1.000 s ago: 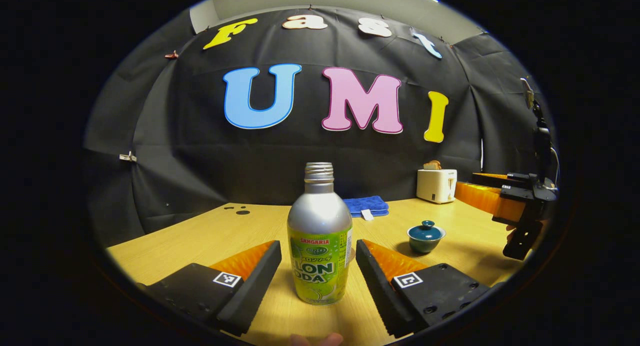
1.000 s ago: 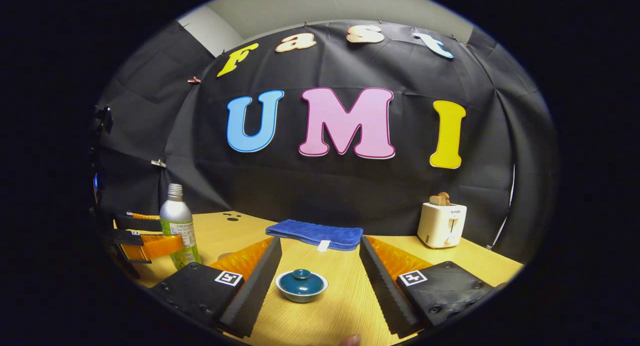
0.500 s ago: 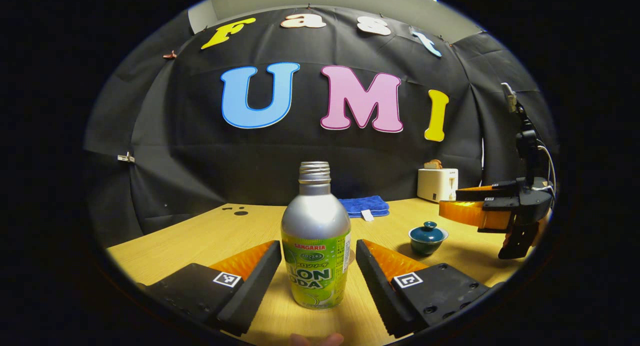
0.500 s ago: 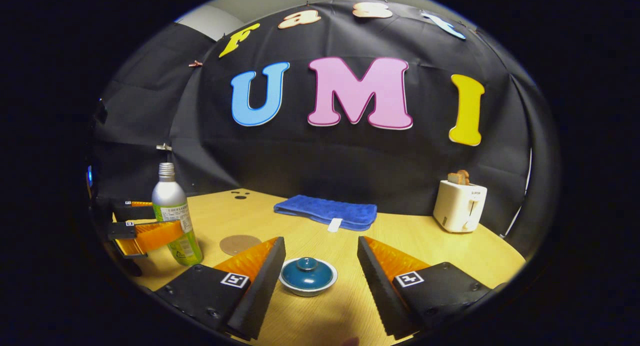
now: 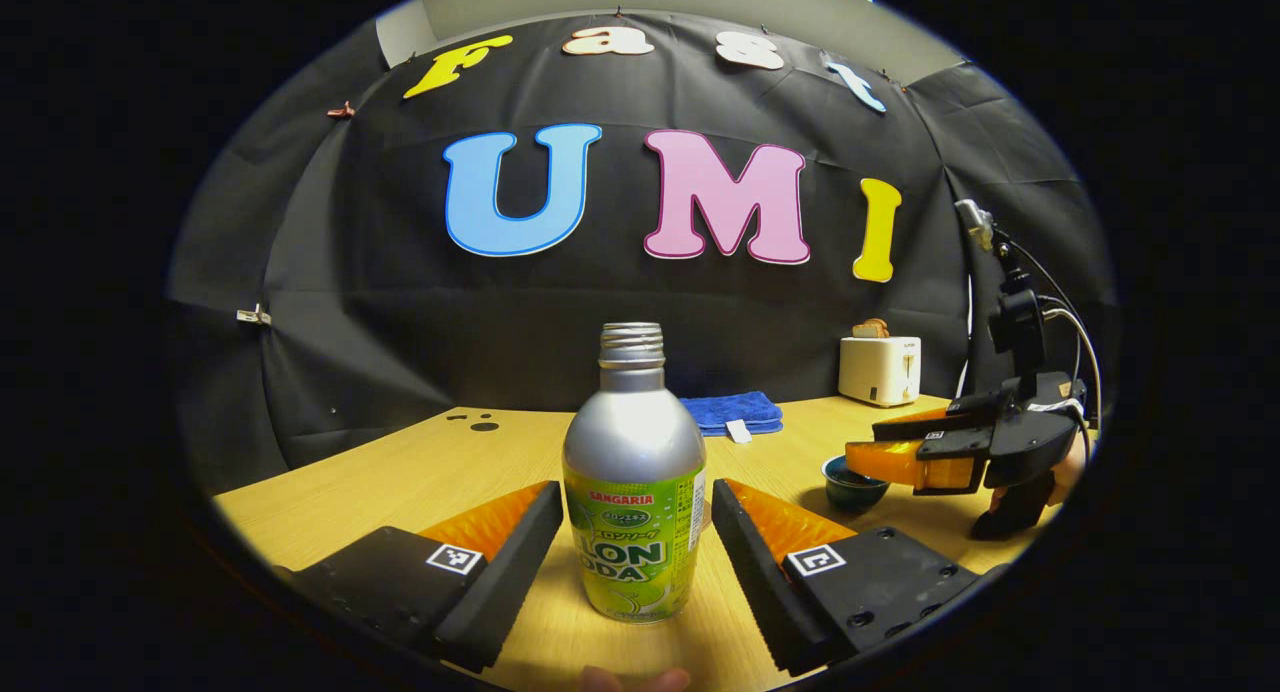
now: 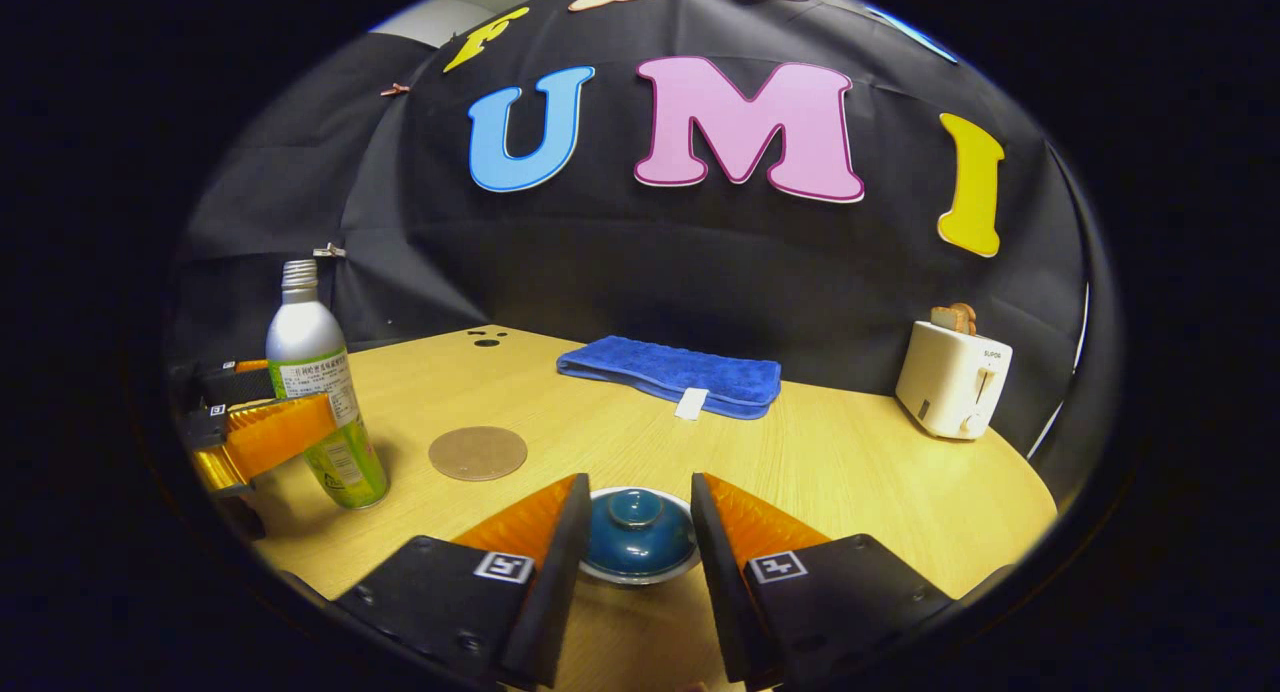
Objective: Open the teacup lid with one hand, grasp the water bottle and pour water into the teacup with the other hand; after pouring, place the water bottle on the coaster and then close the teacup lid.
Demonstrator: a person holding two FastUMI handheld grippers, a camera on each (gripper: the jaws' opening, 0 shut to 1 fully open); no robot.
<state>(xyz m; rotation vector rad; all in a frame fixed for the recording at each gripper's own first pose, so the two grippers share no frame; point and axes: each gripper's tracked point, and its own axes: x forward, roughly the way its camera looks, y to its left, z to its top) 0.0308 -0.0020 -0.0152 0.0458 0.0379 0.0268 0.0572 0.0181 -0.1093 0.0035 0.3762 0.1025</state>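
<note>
Your left gripper has its fingers spread wide with the water bottle standing upright between them on the counter, neither pad touching it. Your right gripper holds its fingers open on either side of the teacup lid, close beside it but with no clear contact. The lid sits on the teacup. The coaster lies left of and beyond your right fingers.

A staged recording booth, not a real kitchen — black cloth hangs as the wall behind a wooden table, with household props laid out: a toaster, a blue towel, a coaster.
</note>
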